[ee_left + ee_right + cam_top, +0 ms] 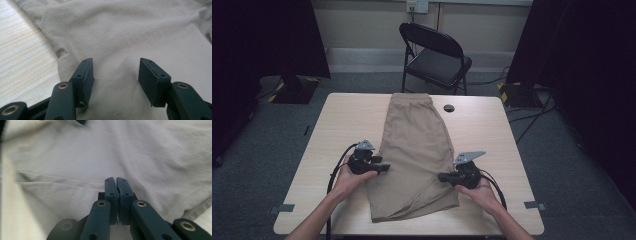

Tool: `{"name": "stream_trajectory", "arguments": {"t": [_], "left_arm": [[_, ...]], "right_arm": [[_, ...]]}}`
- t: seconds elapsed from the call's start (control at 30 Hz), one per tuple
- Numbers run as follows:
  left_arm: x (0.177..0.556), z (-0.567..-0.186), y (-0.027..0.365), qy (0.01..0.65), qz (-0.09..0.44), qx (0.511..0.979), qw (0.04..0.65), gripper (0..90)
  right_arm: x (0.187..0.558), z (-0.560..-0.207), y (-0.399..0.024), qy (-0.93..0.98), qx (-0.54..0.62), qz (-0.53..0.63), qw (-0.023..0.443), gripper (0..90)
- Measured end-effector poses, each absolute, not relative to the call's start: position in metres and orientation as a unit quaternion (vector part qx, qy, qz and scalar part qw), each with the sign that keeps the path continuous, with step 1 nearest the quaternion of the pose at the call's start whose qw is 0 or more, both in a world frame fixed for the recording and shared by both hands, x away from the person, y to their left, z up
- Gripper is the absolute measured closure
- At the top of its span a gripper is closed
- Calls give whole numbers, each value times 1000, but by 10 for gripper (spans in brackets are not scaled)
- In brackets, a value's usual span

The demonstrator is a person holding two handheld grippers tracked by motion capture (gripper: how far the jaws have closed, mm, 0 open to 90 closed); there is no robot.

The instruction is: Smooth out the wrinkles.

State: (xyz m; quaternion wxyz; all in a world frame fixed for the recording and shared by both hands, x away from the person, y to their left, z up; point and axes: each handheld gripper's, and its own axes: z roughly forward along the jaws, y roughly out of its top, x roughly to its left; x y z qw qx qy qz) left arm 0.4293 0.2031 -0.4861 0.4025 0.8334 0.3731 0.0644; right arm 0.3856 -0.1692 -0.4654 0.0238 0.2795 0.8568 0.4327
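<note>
A pair of tan shorts (417,145) lies flat along the middle of the wooden table (347,115), waistband at the far end. My left gripper (384,168) rests at the shorts' left edge. In the left gripper view the left gripper (116,62) is open, its pads spread over a low fold of the cloth (125,32) without pressing it. My right gripper (442,176) sits at the shorts' right edge. In the right gripper view the right gripper (116,178) is shut, with a thin pale sliver of cloth (125,150) pinched between the pads and creases running to the tips.
A black folding chair (437,55) stands beyond the far edge of the table. A small black round hole (449,108) is in the tabletop just right of the waistband. Bare wood lies on both sides of the shorts. Dark curtains flank the room.
</note>
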Motion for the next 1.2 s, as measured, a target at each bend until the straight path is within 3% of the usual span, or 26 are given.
{"name": "stream_trajectory", "arguments": {"t": [0.27, 0.47, 0.83, 0.9, 1.03, 1.2], "left_arm": [[431, -486, 204, 374, 61, 833, 404, 459], [434, -484, 205, 367, 54, 839, 397, 462], [434, -484, 205, 369, 53, 840, 394, 461], [435, -484, 205, 368, 58, 841, 392, 473], [435, -484, 208, 360, 84, 849, 378, 468], [436, -486, 214, 374, 73, 837, 393, 450]], "right_arm": [[346, -453, -196, 852, 263, 451, 8, 879], [327, -450, -215, 843, 266, 467, -7, 816], [351, -465, -189, 862, 258, 435, 5, 773], [358, -476, -185, 871, 270, 411, 14, 722], [357, -481, -184, 879, 267, 395, 13, 715], [340, -472, -185, 872, 229, 433, -4, 688]]}}
